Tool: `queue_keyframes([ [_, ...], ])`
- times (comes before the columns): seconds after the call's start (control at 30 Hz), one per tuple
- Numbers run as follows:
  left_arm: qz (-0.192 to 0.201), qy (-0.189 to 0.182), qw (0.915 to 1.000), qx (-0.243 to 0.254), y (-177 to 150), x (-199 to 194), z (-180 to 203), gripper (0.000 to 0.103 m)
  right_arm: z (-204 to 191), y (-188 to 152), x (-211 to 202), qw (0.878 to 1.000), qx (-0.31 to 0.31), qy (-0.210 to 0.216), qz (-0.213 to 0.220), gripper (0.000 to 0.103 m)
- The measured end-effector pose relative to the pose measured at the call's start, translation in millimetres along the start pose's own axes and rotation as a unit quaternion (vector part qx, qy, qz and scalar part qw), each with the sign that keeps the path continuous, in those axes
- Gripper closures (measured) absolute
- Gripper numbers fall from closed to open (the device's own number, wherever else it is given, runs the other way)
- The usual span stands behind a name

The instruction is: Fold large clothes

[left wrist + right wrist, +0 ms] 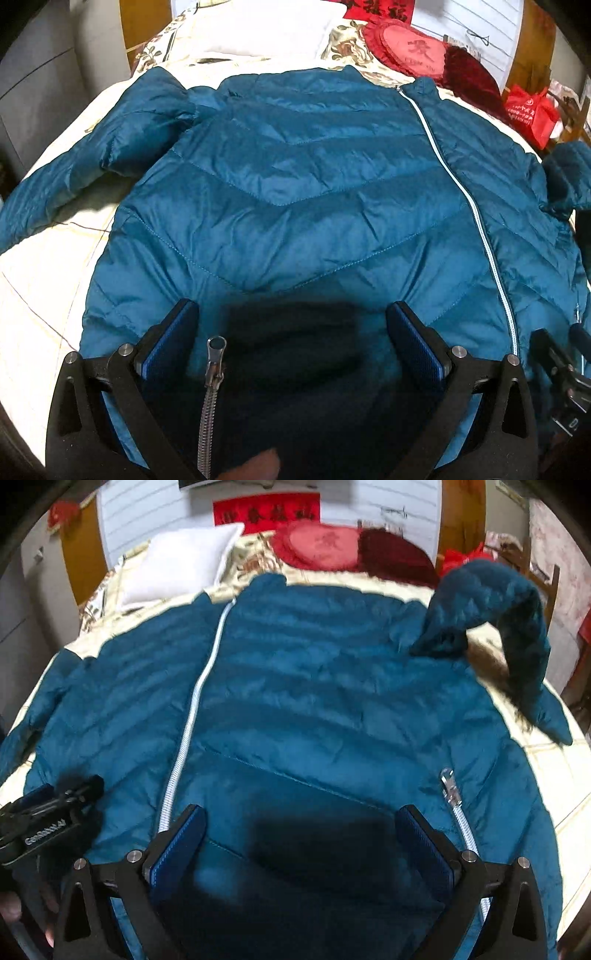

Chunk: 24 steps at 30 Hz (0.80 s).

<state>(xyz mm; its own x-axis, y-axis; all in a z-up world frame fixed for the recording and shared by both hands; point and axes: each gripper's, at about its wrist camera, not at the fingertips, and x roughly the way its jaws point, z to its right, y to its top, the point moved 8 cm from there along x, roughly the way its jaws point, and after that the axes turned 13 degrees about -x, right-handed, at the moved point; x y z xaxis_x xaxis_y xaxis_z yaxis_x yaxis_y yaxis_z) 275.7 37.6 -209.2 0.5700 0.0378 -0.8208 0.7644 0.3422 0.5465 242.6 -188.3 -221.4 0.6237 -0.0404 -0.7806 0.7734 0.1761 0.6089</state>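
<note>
A teal quilted puffer jacket (295,177) lies spread front-up on the bed, collar away from me, with a light zipper line (461,192) closed down its front. Its left sleeve (74,177) stretches out to the left. In the right wrist view the jacket (314,701) fills the frame, and its fur-trimmed hood (498,627) is bunched at the upper right. My left gripper (291,325) is open, low over the hem near a pocket zipper pull (216,350). My right gripper (301,830) is open over the hem, beside another pocket zipper pull (448,779).
The bed has a cream patterned cover (40,288). A white pillow (181,561) and red cushions (325,546) lie at the head. A red bag (532,110) sits at the far right. A grey cabinet (37,92) stands at the left.
</note>
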Motion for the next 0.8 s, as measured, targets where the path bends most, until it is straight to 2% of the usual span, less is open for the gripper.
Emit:
queue_keyframes([
  [0.23,0.006,0.0,1.0,0.001,0,0,1,0.0,-4,-7,8,1.0,-0.015,-0.012,-0.017,0.0],
  [0.43,0.007,0.01,0.9999,0.008,0,0,3,0.0,-5,-11,11,1.0,-0.019,-0.018,-0.018,0.0],
  [0.8,0.005,0.005,1.0,0.007,0,1,3,0.0,-5,-10,12,0.999,-0.019,-0.019,-0.017,0.0],
])
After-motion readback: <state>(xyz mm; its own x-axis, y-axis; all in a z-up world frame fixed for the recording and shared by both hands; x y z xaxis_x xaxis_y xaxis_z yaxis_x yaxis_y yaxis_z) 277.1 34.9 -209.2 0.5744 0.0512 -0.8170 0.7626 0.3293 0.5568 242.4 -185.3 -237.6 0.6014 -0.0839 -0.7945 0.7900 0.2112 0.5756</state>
